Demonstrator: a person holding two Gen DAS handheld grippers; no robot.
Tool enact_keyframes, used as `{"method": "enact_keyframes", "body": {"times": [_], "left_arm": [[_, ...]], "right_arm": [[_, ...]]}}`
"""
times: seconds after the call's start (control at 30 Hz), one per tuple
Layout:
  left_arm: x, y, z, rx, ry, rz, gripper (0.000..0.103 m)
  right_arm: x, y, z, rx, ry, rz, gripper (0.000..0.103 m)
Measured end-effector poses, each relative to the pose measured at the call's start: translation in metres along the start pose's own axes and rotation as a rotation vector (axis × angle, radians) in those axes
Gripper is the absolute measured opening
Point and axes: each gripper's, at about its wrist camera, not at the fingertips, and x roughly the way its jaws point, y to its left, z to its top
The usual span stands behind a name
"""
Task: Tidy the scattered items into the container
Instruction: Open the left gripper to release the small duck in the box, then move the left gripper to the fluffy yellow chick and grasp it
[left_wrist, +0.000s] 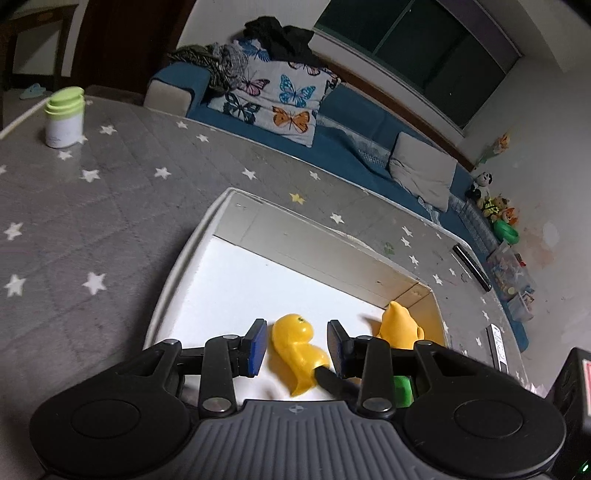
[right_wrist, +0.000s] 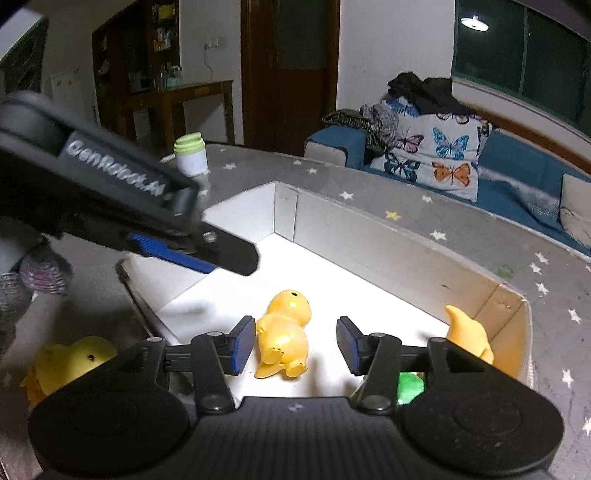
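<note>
Both the left gripper (left_wrist: 296, 345) and right gripper (right_wrist: 296, 343) are hovering, fingers apart and empty, over a yellow toy (right_wrist: 283, 334) lying in the white box (right_wrist: 369, 236).

Both wrist views look steeply down, close, sharing the white box (left_wrist: 236, 218) (right_wrist: 369, 229).

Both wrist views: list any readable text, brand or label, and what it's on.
"GenRobot.AI": raised lettering on the left gripper body, seen in the right wrist view; last letters blurred.
White jar: faint print, too small to read.
Red label at the left wrist view's edge: cut off, unreadable.
Nothing else is legible.
</note>
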Motion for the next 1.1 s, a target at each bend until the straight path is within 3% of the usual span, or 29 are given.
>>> {"method": "enact_keyframes", "body": {"times": [0.33, 0.5, 0.77, 1.1], "left_arm": [[-0.051, 0.016, -0.032, 0.020, -0.057, 0.058, 0.038], [-0.068, 0.027, -0.051, 0.019, -0.064, 0.085, 0.038], [-0.084, 0.050, -0.076, -0.020, -0.065, 0.117, 0.038], [-0.082, 0.077, -0.088, -0.078, -0.031, 0.083, 0.038]], "right_arm": [[-0.043, 0.021, -0.012, -0.005, -0.078, 0.038, 0.062], [-0.055, 0.036, -0.026, -0.017, -0.081, 0.074, 0.063], [-0.064, 0.062, -0.043, -0.040, -0.075, 0.132, 0.079], [-0.055, 0.093, -0.052, -0.053, -0.028, 0.247, 0.080]]}}
